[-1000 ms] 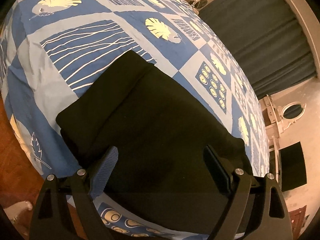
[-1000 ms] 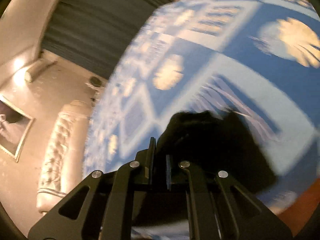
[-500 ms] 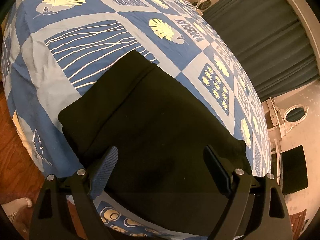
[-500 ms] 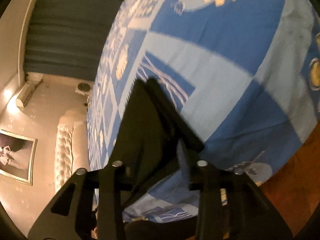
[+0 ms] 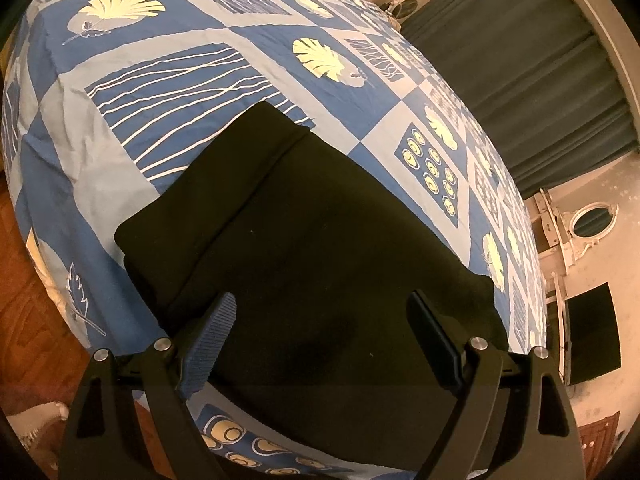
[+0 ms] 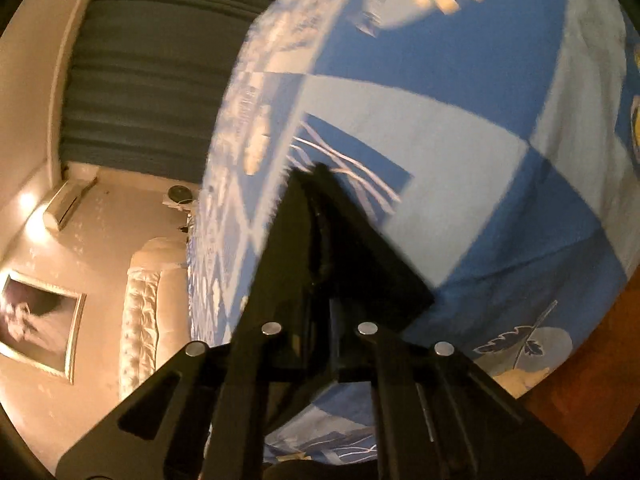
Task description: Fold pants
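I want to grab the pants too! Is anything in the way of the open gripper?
Nothing visible. The left gripper hangs open right over the black pants on the bedspread, with only air between its fingers and the cloth.

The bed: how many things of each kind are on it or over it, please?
Black pants: 1
Patterned blue bedspread: 1
Gripper: 2, left gripper and right gripper
Total: 4

both wrist views close above pants (image 5: 312,240), bedspread (image 5: 160,80)
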`<state>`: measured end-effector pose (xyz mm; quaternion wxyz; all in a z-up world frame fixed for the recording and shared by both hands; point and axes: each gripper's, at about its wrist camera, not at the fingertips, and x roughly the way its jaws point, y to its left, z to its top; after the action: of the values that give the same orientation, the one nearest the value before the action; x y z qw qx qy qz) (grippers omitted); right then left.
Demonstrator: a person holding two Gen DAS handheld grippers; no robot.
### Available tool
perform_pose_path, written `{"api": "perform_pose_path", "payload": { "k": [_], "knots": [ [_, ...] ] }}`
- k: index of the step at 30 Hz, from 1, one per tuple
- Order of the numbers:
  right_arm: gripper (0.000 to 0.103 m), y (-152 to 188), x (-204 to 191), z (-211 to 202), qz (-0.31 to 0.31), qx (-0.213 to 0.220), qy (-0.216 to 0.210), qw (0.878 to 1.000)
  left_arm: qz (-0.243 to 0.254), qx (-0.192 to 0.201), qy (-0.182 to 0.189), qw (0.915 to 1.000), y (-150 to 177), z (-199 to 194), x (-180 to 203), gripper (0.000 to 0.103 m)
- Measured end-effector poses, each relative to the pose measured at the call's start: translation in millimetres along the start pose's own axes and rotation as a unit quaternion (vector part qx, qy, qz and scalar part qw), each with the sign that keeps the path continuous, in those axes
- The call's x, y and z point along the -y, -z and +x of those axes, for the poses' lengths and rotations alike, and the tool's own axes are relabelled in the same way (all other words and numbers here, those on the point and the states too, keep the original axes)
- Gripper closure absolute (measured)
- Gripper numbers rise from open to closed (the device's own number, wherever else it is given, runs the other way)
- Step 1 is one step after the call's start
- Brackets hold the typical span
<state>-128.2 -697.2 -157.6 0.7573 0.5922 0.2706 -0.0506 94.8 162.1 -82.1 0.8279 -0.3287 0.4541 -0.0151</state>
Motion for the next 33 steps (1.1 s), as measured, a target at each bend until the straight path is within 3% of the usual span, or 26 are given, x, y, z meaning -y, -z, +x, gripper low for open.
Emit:
{"api": "perform_pose_path", "payload": {
  "k": [4,8,11,12,15,16,25,26,27,28,31,33],
  "knots": [
    [0.097,2,-7,-13,-0.03,0.001,0.022,0.999,-0.009,-0.001,0.009,0.9999,-1,0,-3,0.017],
    [0.097,5,27,2,-0.008,-0.009,0.062,0.998,0.002,-0.002,0.004,1.0,0,2,-2,0.017],
    [0.095,2,38,0,0.026,-0.014,0.029,0.999,0.01,-0.004,0.0,0.9999,0,1,1,0.017],
    [0.088,0,37,-5,0.028,-0.007,0.028,0.999,0.01,-0.005,0.001,0.9999,0,1,1,0.017],
    [0.046,-11,26,-30,-0.007,0.038,0.047,0.998,0.002,-0.004,0.007,1.0,1,1,-2,0.017],
    [0.044,-15,25,-34,-0.019,0.044,0.05,0.998,0.002,-0.003,0.005,1.0,1,2,-2,0.017],
    [0.042,-10,47,4,-0.009,-0.003,-0.028,1.0,0.014,-0.002,0.001,0.9999,3,2,0,0.017],
    [0.045,-10,46,6,-0.009,-0.007,-0.031,0.999,0.013,-0.002,0.003,0.9999,3,2,-1,0.017],
    [0.072,-10,42,9,-0.015,-0.024,-0.036,0.999,0.013,-0.002,0.004,0.9999,3,2,-1,0.017],
    [0.084,-9,36,13,-0.031,-0.039,-0.042,0.998,0.014,-0.001,0.004,0.9999,4,3,-1,0.017],
    [0.085,-12,18,9,-0.083,-0.034,-0.006,0.996,0.02,-0.001,0.002,0.9998,5,3,0,0.017],
    [0.086,-22,26,7,-0.078,-0.03,0.019,0.996,0.025,-0.001,0.0,0.9997,5,4,1,0.017]
  ]
}}
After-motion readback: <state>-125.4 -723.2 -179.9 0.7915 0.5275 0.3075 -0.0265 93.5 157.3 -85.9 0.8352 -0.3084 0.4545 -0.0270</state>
